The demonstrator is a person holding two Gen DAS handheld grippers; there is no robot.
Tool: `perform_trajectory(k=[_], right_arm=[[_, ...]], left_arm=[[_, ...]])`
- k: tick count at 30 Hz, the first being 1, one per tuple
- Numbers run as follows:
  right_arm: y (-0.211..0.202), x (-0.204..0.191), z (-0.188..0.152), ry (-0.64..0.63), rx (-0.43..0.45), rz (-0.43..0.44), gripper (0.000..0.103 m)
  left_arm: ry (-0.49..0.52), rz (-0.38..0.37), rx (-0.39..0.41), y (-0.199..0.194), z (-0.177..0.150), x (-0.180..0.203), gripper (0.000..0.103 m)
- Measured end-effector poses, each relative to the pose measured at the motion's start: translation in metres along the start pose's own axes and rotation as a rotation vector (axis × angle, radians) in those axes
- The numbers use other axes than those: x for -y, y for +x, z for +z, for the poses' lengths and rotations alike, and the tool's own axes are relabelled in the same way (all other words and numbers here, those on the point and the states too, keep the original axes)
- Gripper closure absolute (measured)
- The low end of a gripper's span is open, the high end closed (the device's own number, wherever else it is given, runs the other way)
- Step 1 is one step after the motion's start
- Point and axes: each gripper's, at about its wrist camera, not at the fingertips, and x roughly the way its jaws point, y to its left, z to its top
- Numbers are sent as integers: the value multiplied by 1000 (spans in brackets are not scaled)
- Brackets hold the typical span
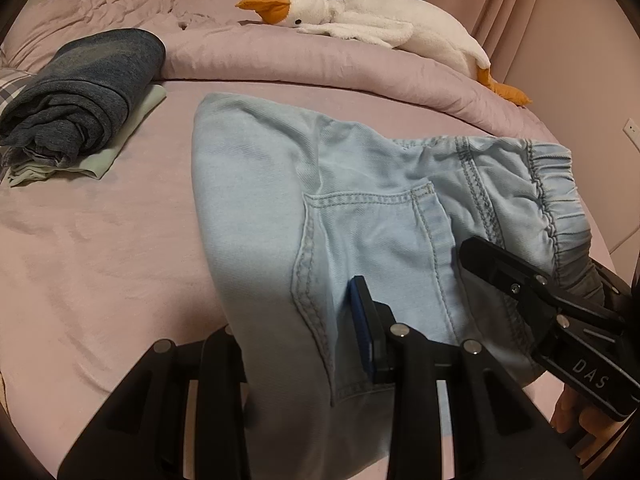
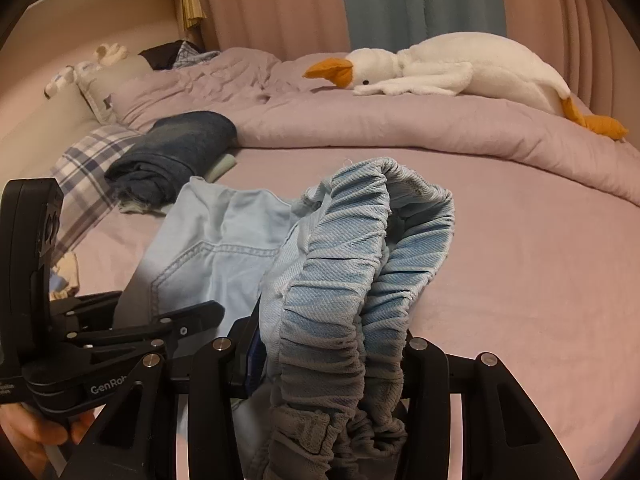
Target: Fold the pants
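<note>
Light blue denim pants [image 1: 360,208] with a back pocket and an elastic waistband lie over the pink bed. My left gripper [image 1: 304,344] is shut on the pants fabric near the pocket seam; its left finger is hidden under the cloth. My right gripper [image 1: 492,268] comes in from the right beside the waistband. In the right wrist view my right gripper [image 2: 332,364] is shut on the bunched elastic waistband [image 2: 360,272], which rises up between its fingers. The left gripper [image 2: 192,320] shows at the lower left, closed on the pants [image 2: 224,236].
A folded dark blue denim garment [image 1: 84,92] lies on a pale green cloth at the left. A white plush goose [image 1: 380,20] rests on the rolled pink duvet [image 1: 320,64] at the back. A plaid pillow [image 2: 84,168] lies at the left. Curtains hang behind.
</note>
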Motion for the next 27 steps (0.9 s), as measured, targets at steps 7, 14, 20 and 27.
perform_trajectory(k=[7, 14, 20, 27], right_arm=[[8, 0, 0, 1, -20, -9, 56], [17, 1, -1, 10, -39, -15, 56], [21, 3, -2, 10, -52, -18, 56], [27, 4, -3, 17, -61, -19, 56]], left_arm=[[-9, 3, -26, 10, 1, 0, 70], [-13, 9, -44, 16, 0, -1, 70], [-14, 12, -55, 21, 1, -3, 70], [-14, 17, -63, 25, 2, -4, 70]])
